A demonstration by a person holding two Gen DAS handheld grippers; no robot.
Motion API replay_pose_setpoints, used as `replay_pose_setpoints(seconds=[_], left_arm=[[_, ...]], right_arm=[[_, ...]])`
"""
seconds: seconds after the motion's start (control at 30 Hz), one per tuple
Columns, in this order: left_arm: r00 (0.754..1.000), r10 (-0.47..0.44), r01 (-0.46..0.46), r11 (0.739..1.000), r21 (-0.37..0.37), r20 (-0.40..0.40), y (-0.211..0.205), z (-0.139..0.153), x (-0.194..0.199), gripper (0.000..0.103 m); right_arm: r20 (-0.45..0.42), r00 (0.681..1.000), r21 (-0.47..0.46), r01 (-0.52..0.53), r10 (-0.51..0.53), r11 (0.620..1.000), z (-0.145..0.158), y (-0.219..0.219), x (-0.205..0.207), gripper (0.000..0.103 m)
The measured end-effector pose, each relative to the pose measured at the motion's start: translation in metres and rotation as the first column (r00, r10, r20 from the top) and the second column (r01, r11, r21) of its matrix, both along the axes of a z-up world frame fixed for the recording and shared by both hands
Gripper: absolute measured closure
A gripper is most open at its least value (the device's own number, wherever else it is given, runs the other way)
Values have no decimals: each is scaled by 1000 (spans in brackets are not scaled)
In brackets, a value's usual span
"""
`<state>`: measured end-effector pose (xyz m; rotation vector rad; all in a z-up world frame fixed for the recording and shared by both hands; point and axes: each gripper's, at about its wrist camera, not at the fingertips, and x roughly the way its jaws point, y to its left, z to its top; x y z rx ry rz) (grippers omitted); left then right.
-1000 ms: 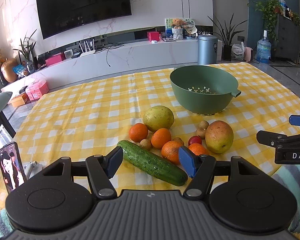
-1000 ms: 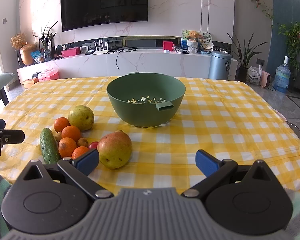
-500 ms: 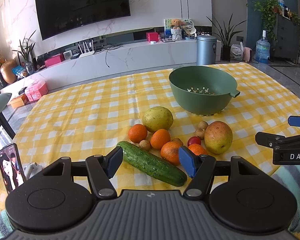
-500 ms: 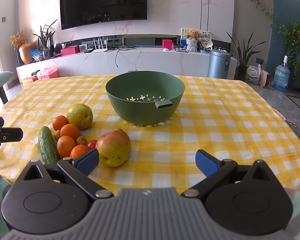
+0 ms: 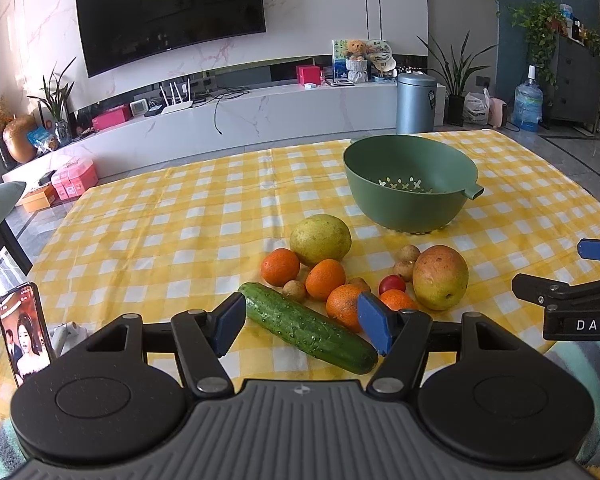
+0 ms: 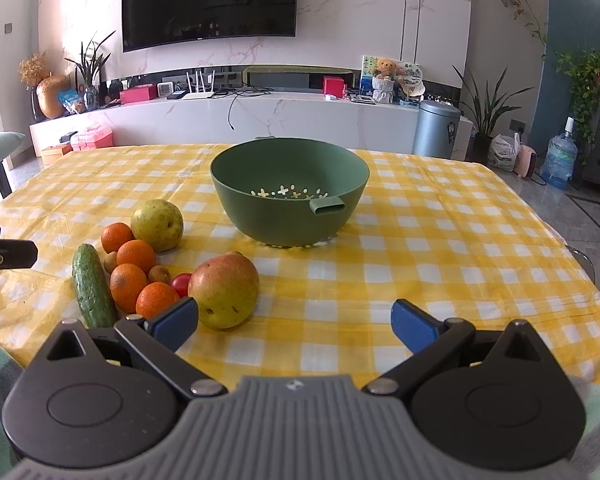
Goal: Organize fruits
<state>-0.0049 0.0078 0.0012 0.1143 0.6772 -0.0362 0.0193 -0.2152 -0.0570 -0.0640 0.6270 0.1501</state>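
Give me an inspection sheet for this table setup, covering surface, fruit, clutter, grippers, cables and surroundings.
Surface: table under a yellow checked cloth, lightly wrinkled.
Job's things: green bowl upright, no fruit seen inside. Near it lie a mango, pear, four oranges, a cucumber, a cherry tomato and small brown fruits, bunched together.
Clutter: phone propped at the table's left edge, screen lit.
Grippers: left gripper open, holding nothing, cucumber beyond its fingers; right gripper open, holding nothing.
Cables: none on the table; one cable hangs off the TV console.
Surroundings: TV, bin, water jug, plants.
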Motion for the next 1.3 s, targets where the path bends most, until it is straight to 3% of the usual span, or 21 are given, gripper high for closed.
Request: replay_pose_setpoints(seconds=[0.47,0.67,0.73,0.9,1.1,1.3], left_arm=[[995,-90,90,996,8,-32,4,-2,16,28],[988,-121,109,987,-116,-99,19,-9,38,42],[986,-117,103,988,-119,-118,22,-10,47,42],[985,-110,91,986,-142,-135,25,-9,77,42],[977,-159,152,987,-58,-140,9,-20,100,39],[969,-184,180,983,-34,-164,0,-36,114,38]], right_arm=[[-7,999,62,-31,31,998,-3,9,16,5],[-37,995,117,-92,97,989,-11,22,34,21],[-68,993,144,-90,101,985,-14,24,45,29],[-157,983,198,-60,92,978,-25,28,71,35],[-227,970,264,-21,83,964,-42,27,92,35],[-279,956,339,13,88,941,-54,23,106,35]])
